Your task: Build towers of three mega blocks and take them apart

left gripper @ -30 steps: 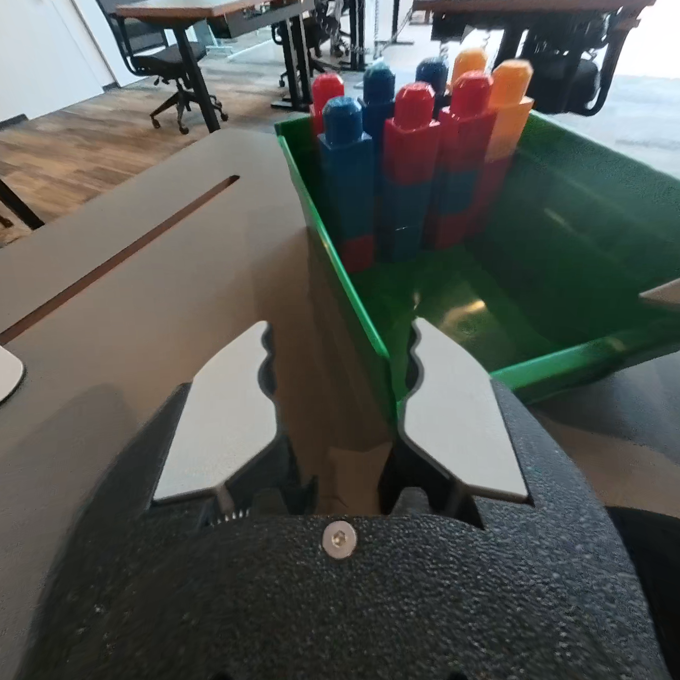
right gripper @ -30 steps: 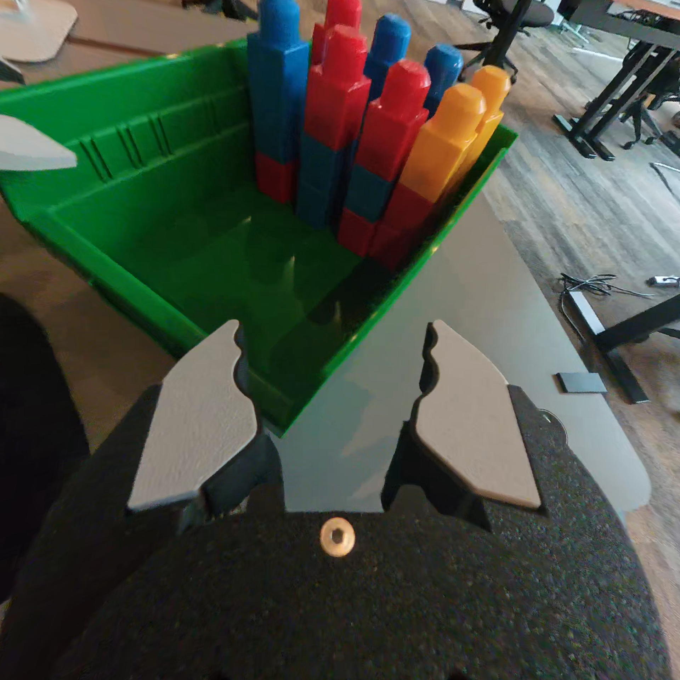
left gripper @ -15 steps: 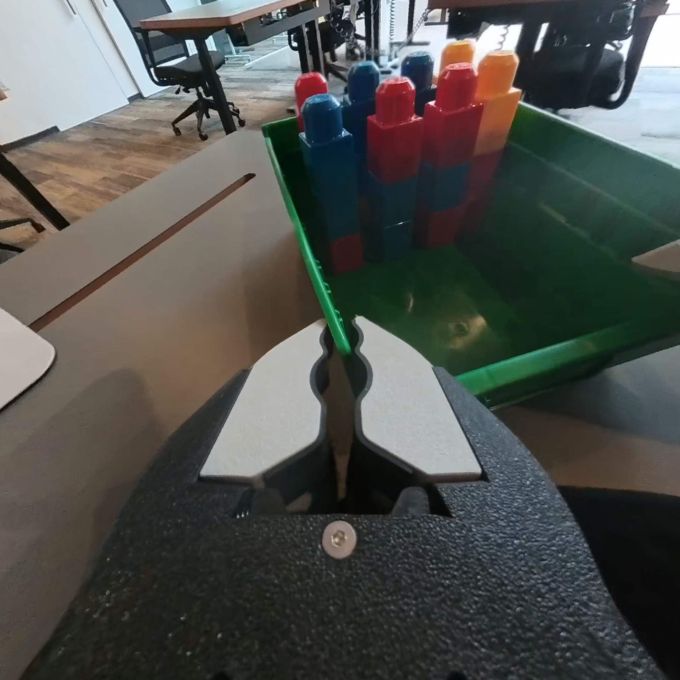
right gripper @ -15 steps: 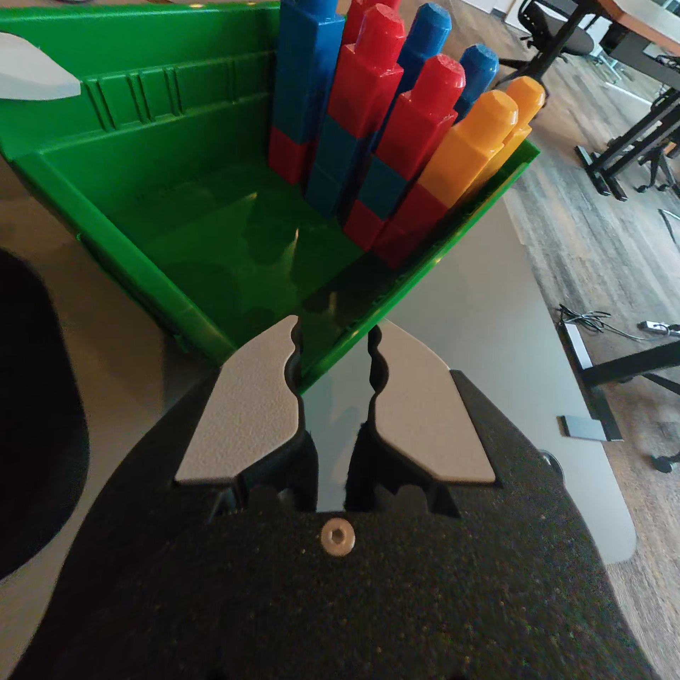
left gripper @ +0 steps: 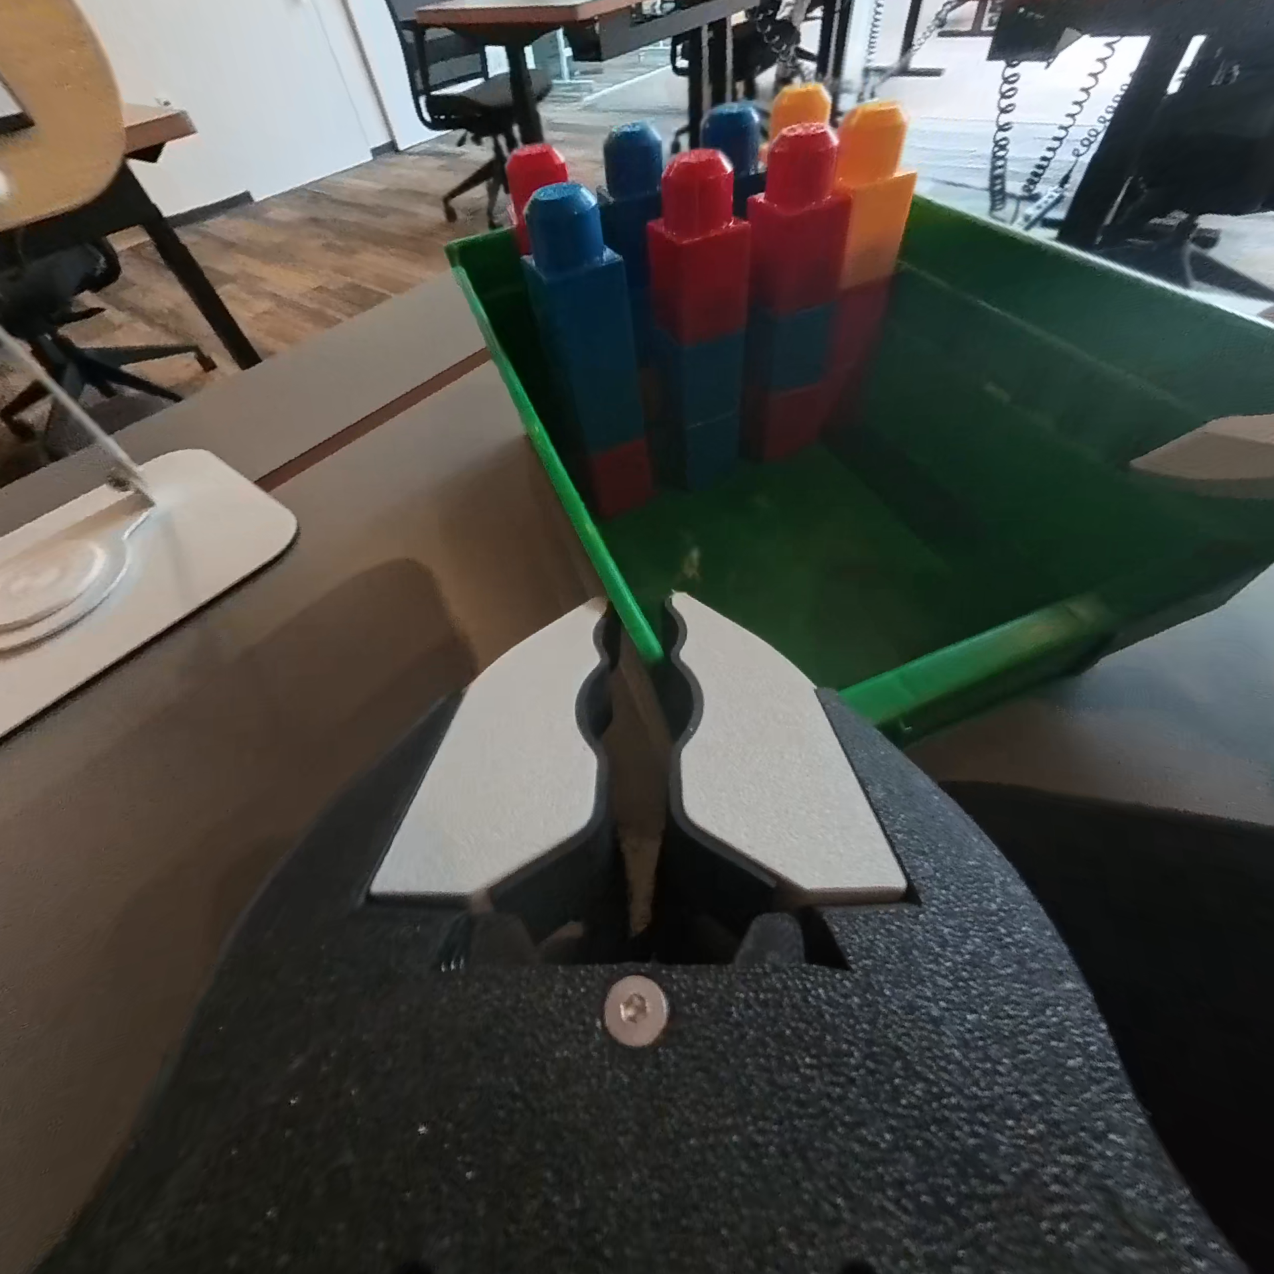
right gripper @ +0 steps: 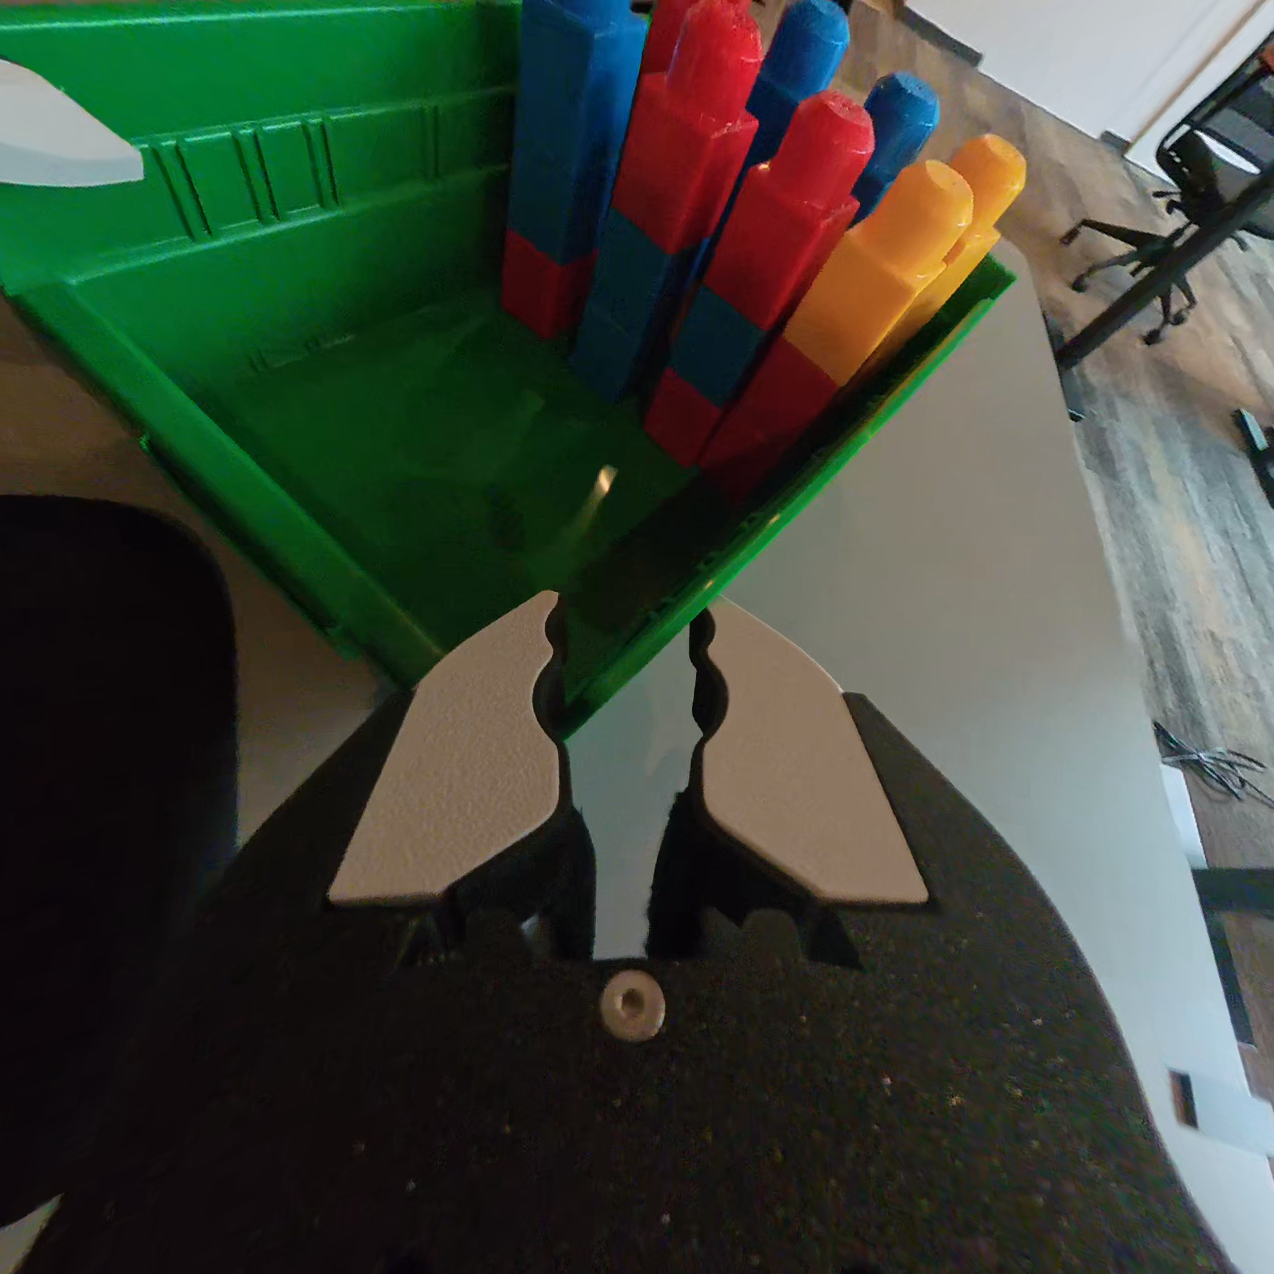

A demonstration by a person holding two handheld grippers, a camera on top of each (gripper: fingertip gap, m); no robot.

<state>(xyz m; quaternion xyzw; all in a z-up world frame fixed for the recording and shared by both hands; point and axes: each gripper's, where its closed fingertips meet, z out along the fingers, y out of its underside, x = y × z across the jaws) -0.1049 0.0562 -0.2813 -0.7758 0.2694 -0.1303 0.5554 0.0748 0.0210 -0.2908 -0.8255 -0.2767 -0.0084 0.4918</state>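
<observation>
A green plastic bin (left gripper: 1034, 331) stands on the grey table. Several three-block towers (left gripper: 696, 310) in red, blue and orange stand packed upright in its far corner. My left gripper (left gripper: 638, 613) is shut on the bin's left wall near the front corner. In the right wrist view my right gripper (right gripper: 631, 613) is shut on the right wall of the bin (right gripper: 276, 172), close to its front corner, with the towers (right gripper: 689, 207) ahead. Each gripper's finger shows at the other view's edge, the right one (left gripper: 1206, 469) and the left one (right gripper: 55, 138).
A silver monitor stand base (left gripper: 138, 551) sits on the table to the left, beyond a long slot (left gripper: 386, 427). The table's right edge (right gripper: 1075, 551) drops to wood floor with cables. Office chairs and desks (left gripper: 482, 103) stand behind. A dark mass (right gripper: 103, 689) lies at the near side.
Both grippers went from open to shut on the bin's side walls. Since then both views have shifted with the bin held; the stand base has come further into the left view.
</observation>
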